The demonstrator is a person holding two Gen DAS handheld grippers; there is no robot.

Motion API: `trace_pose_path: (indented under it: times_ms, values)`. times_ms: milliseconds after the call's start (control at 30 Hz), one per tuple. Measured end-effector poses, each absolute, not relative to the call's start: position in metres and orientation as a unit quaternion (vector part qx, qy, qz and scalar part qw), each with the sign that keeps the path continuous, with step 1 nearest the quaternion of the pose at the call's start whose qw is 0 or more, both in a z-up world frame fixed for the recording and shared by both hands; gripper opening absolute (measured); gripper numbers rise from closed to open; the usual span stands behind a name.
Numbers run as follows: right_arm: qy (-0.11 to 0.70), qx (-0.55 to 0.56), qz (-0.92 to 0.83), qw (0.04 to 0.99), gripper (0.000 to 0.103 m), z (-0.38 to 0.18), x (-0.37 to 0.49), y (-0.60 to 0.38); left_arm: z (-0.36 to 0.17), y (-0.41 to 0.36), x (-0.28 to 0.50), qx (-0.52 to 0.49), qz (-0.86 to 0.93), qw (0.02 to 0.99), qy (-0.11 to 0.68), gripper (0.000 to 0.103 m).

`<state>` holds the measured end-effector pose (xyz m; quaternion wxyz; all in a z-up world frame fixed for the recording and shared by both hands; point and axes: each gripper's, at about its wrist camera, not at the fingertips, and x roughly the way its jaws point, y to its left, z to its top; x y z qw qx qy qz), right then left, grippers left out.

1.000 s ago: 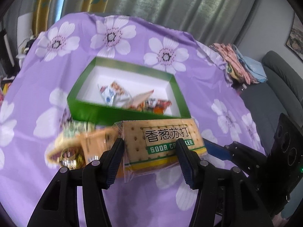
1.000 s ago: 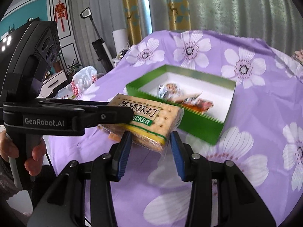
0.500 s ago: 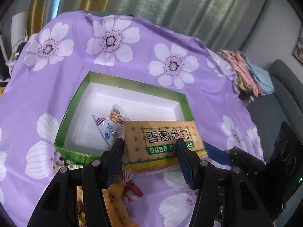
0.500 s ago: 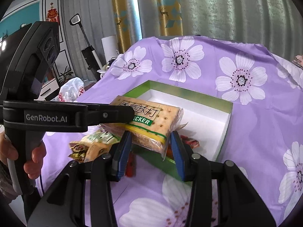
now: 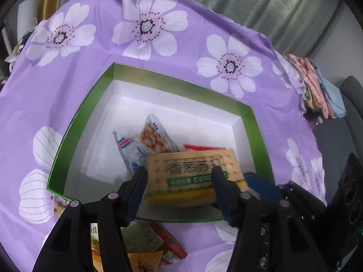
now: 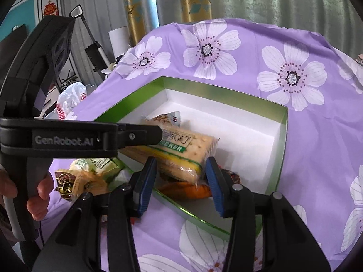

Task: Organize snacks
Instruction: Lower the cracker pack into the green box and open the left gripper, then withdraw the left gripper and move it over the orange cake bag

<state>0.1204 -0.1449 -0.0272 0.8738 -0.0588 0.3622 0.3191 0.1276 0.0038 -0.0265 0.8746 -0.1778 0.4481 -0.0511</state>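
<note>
A soda cracker pack (image 5: 192, 174) hangs low over the near right part of an open green box (image 5: 181, 79) with a white inside. My left gripper (image 5: 179, 183) straddles its long sides and its jaws are opening, with a thin gap at the left pad. The pack looks blurred. My right gripper (image 6: 181, 172) straddles one end of the soda cracker pack (image 6: 181, 149). Those jaws are opening too, and the pads stand just off the wrapper. Inside the box lie a peanut packet (image 5: 156, 138), a blue-white packet (image 5: 129, 151) and an orange packet (image 6: 186, 189).
Loose snack packets (image 6: 79, 179) lie on the purple flowered cloth (image 5: 68, 86) just outside the box's near wall. A person's hand (image 6: 40, 192) holds the left gripper's handle. Folded clothes (image 5: 315, 83) sit at the table's far right edge, beside a grey sofa (image 5: 354, 95).
Both grippers carried the cracker pack forward from over the loose snacks to over the box and lowered it. Both pairs of jaws have widened, loosening their hold on the pack.
</note>
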Motion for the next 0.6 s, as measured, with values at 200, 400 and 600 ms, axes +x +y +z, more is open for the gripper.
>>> trace_pose_path:
  times_ms: [200,400,600]
  values:
    - [0.358,-0.050,0.313,0.878,0.050,-0.020,0.113,-0.156,-0.015,0.013,0.115,-0.181,-0.037,0.881,0.435,0.078]
    - [0.356,-0.048,0.305,0.882,0.056,-0.014,0.094,-0.170,-0.003,0.025,0.093,-0.188,-0.025,0.885,0.426,0.081]
    - [0.353,-0.042,0.303,0.884,0.058,-0.010,0.073,-0.182,0.008,0.037,0.064,-0.200,-0.015,0.888,0.413,0.081]
